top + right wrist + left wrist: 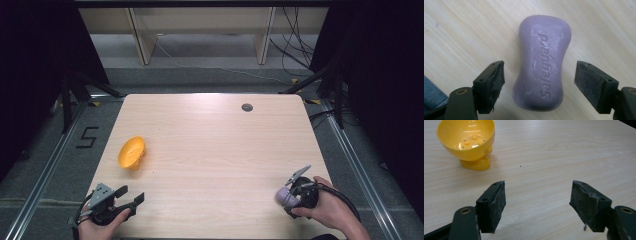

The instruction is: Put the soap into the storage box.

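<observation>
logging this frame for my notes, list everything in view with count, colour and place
soap bar: 1, purple, lying flat at the near right of the table, between the open jaws of the right tool, untouched
dish: 1, yellow, footed, bumps inside, tipped on its side at the left of the table
table: 1, light wood, centre, small round hole near its far edge
left tool: 1, black, near left corner, open, empty
right tool: 1, black, near right, open
hands: 2, one gripping each tool
</observation>
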Available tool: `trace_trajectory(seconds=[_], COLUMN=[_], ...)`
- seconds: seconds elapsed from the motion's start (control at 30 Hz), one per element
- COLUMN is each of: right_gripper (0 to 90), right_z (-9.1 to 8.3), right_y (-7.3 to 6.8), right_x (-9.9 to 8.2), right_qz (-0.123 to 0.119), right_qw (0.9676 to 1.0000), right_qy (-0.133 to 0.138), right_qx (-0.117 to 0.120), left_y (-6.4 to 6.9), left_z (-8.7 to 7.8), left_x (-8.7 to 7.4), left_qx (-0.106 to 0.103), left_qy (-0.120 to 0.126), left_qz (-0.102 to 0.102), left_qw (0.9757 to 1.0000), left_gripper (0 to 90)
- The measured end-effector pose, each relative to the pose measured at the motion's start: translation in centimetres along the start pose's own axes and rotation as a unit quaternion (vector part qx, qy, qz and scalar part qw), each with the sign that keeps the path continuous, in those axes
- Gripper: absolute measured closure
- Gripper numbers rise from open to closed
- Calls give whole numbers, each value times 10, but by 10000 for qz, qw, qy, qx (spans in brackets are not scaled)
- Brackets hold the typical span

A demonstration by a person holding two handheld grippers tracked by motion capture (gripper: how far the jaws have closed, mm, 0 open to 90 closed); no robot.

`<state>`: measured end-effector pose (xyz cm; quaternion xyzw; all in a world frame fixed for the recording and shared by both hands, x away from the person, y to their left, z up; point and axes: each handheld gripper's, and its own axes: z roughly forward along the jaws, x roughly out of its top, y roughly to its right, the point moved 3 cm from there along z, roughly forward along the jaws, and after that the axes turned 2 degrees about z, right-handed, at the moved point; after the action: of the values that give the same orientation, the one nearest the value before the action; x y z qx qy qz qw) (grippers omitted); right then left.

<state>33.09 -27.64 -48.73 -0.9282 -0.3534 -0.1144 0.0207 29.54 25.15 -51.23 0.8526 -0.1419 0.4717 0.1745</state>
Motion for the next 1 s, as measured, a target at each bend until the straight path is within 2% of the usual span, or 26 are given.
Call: trace_trajectory(seconds=[0.07, 0.17, 0.3, 0.4, 0.47, 0.7, 0.77, 0.83, 0.93, 1.0], right_gripper=[247, 250, 255, 305, 332, 377, 385, 384, 386, 382], right_z=[-1, -7, -14, -15, -15, -9, -7, -4, 0, 2], right_y=[0, -2, -1, 1, 4, 10, 8, 12, 10, 10], right_x=[0, 3, 10, 18, 21, 24, 26, 27, 27, 27], right_qz=[-61, -153, -127, -175, -164, -181, -74, -229, 13, 51], right_qw=[10000, 9998, 9999, 9997, 9995, 9984, 9979, 9977, 9975, 9971], right_qy=[28, 12, -50, -161, -233, -522, -612, -613, -650, -712], right_qx=[-1, 86, 68, 81, 111, 145, 211, 152, 272, 262], left_y=[1, 0, 0, 1, 0, 0, 2, 1, 2, 1], left_z=[2, 2, 2, 1, 1, 2, 3, 3, 3, 3], left_x=[0, 0, -2, -2, -2, -3, -2, -3, -3, -3], left_qx=[-48, -11, -29, -36, -69, -64, -39, -68, -55, -61], left_qy=[60, 39, -6, -12, -16, -36, -47, -72, -78, -93], left_qz=[-48, -16, -42, -82, -13, -49, -95, -26, -45, -55], left_qw=[10000, 10000, 10000, 10000, 10000, 10000, 9999, 9999, 9999, 9999], left_gripper=[268, 261, 259, 260, 261, 263, 263, 262, 261, 261])
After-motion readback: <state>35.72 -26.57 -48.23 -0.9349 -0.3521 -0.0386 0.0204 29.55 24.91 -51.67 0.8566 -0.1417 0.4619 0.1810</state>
